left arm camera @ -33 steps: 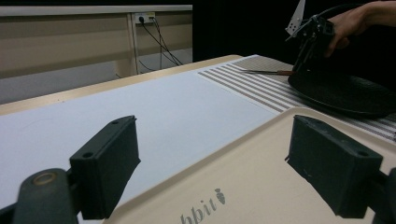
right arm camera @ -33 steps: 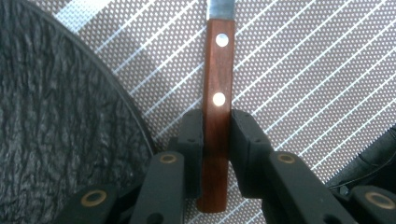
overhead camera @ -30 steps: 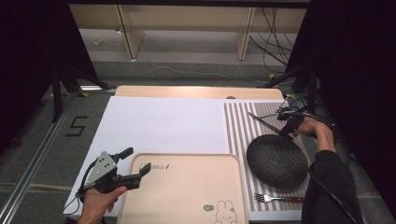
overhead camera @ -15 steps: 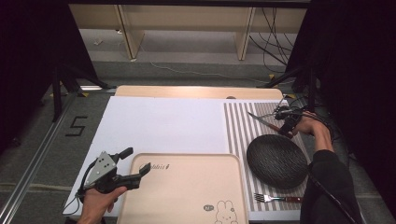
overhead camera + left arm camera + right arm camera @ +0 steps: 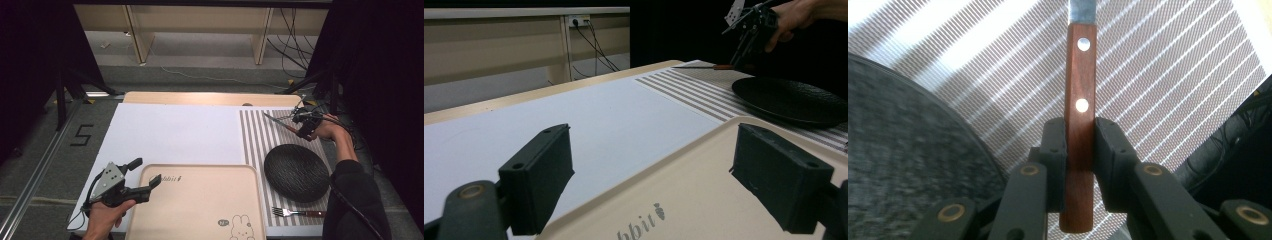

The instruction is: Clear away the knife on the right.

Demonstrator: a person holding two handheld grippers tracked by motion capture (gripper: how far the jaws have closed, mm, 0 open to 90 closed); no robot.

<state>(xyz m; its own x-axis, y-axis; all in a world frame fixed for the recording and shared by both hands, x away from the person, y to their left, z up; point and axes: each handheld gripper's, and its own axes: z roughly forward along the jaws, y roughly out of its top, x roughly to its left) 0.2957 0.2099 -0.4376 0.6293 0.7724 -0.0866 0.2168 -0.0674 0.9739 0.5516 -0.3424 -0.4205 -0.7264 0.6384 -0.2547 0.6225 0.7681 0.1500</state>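
- So, the worktop has a white sheet over most of it and a striped placemat on the right side, with a beige tray with a rabbit print at the near edge.
- On the placemat sits a black textured plate, and a fork lies just in front of it, near the tray's right corner.
- Left gripper hangs over the tray's left corner, spread wide with nothing in it. Looks parked, leave it there.
- Right gripper is at the far end of the placemat, beyond the plate, pinching a knife by its wooden handle. In the right gripper view the pads sit on either side of the handle, near its butt end, blade pointing away.
- My read is the knife is being carried to its spot beside the plate, so the trick is keeping the pinch firm, since a grip that far back lets the blade droop.
- I'd keep it level, clear the plate rim, and lower it flat onto the stripes before letting go.
- Also line it up parallel with the fork so it looks tidy.
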